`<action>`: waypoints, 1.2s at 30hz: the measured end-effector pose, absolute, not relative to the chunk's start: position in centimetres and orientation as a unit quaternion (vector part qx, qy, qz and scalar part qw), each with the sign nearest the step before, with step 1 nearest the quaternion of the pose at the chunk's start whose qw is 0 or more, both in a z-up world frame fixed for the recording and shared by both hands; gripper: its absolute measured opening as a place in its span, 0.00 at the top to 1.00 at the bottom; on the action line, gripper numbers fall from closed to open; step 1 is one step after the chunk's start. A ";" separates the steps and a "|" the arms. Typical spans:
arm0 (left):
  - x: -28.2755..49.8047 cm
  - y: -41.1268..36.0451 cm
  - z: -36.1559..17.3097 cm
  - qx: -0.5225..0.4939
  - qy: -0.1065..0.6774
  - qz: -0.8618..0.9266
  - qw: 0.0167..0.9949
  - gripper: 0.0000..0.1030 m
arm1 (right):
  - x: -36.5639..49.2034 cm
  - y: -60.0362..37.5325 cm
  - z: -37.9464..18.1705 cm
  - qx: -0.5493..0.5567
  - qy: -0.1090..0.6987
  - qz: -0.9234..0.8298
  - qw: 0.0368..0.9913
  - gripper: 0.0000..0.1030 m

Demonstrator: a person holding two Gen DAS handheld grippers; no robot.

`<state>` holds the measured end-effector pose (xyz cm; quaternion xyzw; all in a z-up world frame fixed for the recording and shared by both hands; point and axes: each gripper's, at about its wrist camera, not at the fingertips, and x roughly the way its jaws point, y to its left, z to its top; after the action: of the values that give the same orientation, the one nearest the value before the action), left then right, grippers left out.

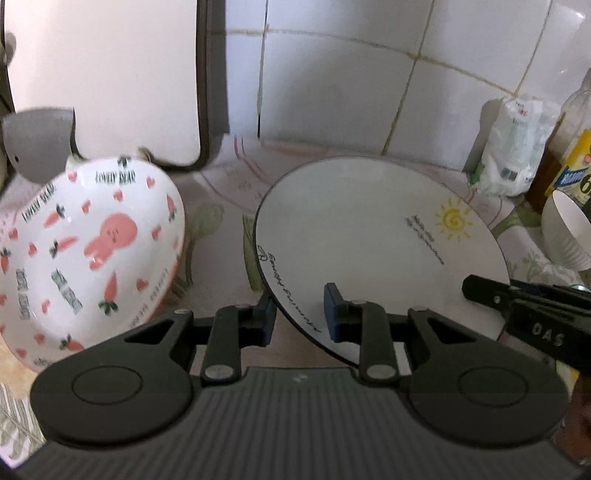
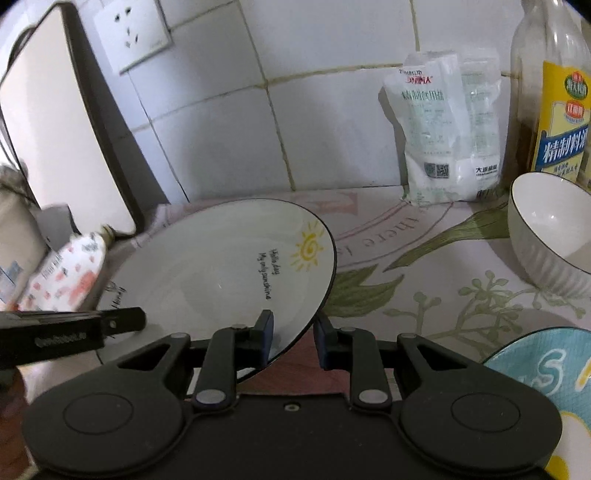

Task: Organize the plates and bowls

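Still early in the sorting, by the look of it. White sun plate (image 1: 373,236) lifted and tilted above the tabletop (image 2: 424,258), with both tools at its rim: left hand-held gripper (image 1: 300,314) with the rim between its blue pads, a gap left at the inner pad, so not clamped; right hand-held gripper (image 2: 293,334) the same at the opposite edge, jaws apart around the rim. Pink carrot-print bowl (image 1: 88,251) tilted at the left, blurred, support not clear. White ribbed bowl (image 2: 550,236) standing alone at the right, well apart. Blue patterned plate (image 2: 543,373) near the front right corner. Nothing stacked yet; grouping of plates and bowls apparently all left to do.

Tabletop under a floral printed cloth. White tiled wall (image 2: 229,122) behind, with a socket (image 2: 131,33). Leaning white board (image 2: 62,122) at the left; salt bag (image 2: 443,136) and oil bottle (image 2: 554,92) against the wall.
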<state>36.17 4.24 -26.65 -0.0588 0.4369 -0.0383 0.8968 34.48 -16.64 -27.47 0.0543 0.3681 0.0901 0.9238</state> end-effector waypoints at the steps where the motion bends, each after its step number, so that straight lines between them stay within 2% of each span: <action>1: 36.3 4.5 -26.8 -0.076 0.452 -0.038 0.888 0.76 | 34.3 -16.4 -27.6 0.043 0.367 0.082 0.926 0.73; 4: 36.7 5.0 -26.9 -0.113 0.490 -0.020 0.864 0.75 | 33.9 -16.8 -27.4 0.067 0.379 0.072 0.920 0.73; 8: 35.4 4.9 -25.0 -0.106 0.497 -0.014 0.861 0.74 | 32.2 -18.4 -25.7 0.123 0.372 0.071 0.917 0.71; 12: 33.3 4.2 -22.8 -0.085 0.496 -0.022 0.864 0.67 | 29.7 -19.3 -23.1 0.133 0.356 0.093 0.920 0.70; 15: 31.7 3.7 -21.0 -0.066 0.493 -0.027 0.867 0.60 | 27.8 -19.6 -21.2 0.135 0.348 0.111 0.921 0.65; 20: 29.0 2.5 -18.8 -0.035 0.500 -0.038 0.864 0.59 | 24.0 -19.3 -18.5 0.080 0.324 0.107 0.937 0.57; 22: 27.9 2.2 -17.9 -0.035 0.500 -0.044 0.864 0.58 | 22.8 -19.2 -17.6 0.064 0.318 0.102 0.940 0.51; 28: 24.8 0.8 -15.0 -0.016 0.485 -0.068 0.872 0.45 | 19.1 -20.0 -15.1 0.056 0.306 0.096 0.946 0.36; 36: 21.4 -1.2 -13.3 0.016 0.481 -0.109 0.870 0.28 | 14.8 -22.8 -13.3 0.091 0.322 0.078 0.939 0.33</action>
<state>21.38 -1.16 -13.30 0.0155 0.4809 -0.1086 0.8699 14.82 -22.83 -13.28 0.0913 0.3216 0.0783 0.9392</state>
